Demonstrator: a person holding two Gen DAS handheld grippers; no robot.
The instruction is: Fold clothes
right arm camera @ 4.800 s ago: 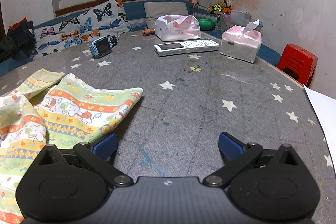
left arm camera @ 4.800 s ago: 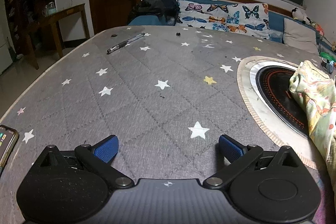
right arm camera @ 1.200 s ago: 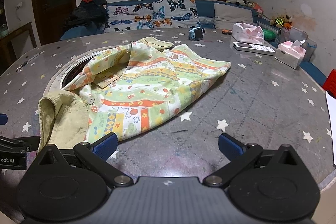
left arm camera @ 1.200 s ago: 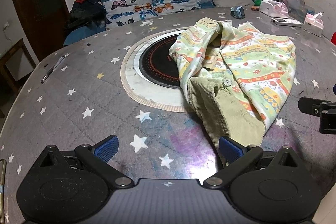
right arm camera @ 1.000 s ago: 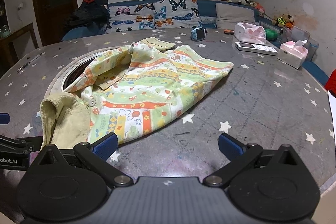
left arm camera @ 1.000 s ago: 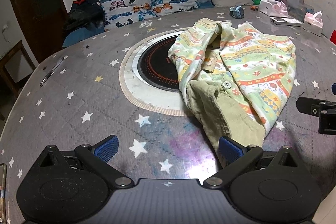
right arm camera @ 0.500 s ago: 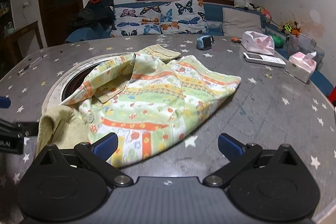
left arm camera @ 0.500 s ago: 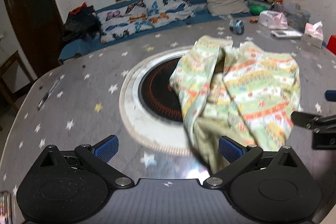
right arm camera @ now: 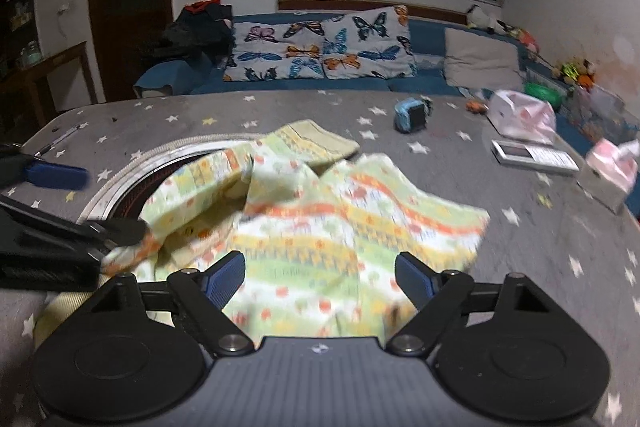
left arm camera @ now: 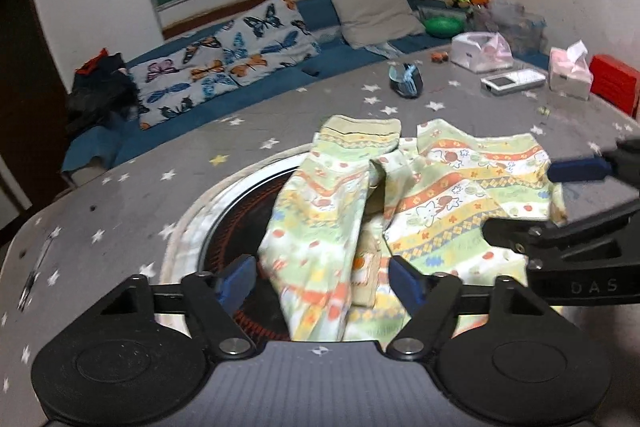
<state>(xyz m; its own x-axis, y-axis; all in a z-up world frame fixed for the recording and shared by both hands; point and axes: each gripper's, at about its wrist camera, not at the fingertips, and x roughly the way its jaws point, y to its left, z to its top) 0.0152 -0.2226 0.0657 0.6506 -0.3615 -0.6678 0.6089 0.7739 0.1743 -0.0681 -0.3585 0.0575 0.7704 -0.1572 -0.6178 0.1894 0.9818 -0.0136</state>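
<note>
A crumpled child's garment (left arm camera: 400,203) with green, yellow and orange stripes lies on the grey star-patterned table (left arm camera: 120,195), partly over a round black hotplate (left arm camera: 236,227). It also shows in the right wrist view (right arm camera: 320,223). My left gripper (left arm camera: 322,279) is open, its blue pads on either side of the garment's near left edge. My right gripper (right arm camera: 320,279) is open over the garment's near right part. Each gripper shows from the side in the other's view.
A blue toy watch (right arm camera: 412,115), tissue packs (right arm camera: 520,115), a white remote (right arm camera: 534,155) and a tissue box (right arm camera: 612,171) sit at the far right. A pen (right arm camera: 60,141) lies at the far left. A sofa with butterfly cushions (right arm camera: 320,47) stands behind the table.
Both grippers have moved forward over the garment, from the table's near edge to right above the cloth. The jaws stay open.
</note>
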